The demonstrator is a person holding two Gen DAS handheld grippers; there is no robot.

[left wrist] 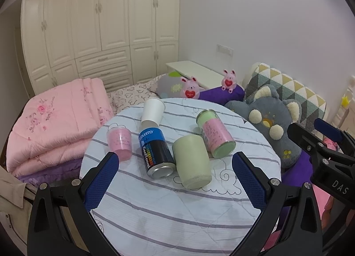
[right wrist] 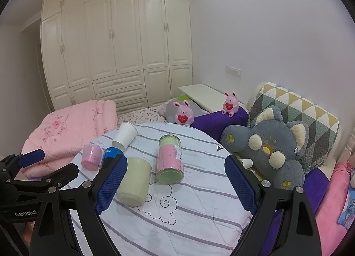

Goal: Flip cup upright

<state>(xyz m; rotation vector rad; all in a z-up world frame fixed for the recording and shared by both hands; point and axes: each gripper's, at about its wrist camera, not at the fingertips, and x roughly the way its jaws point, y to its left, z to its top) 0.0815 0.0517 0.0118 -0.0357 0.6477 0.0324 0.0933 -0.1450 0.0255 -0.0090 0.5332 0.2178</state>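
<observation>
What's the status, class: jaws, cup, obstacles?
Left gripper and right gripper: jaws open, empty. White paper cup on its side, far edge of round table. CoolTowel can lies before it.

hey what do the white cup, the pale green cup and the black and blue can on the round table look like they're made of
White cup: probably paper, matte white with a thin rolled rim. Pale green cup: looks like frosted plastic or silicone; its dull, even surface shows no glare, so the material stays uncertain. Black and blue can: likely metal, given the shiny silver end and glossy printed label.
</observation>
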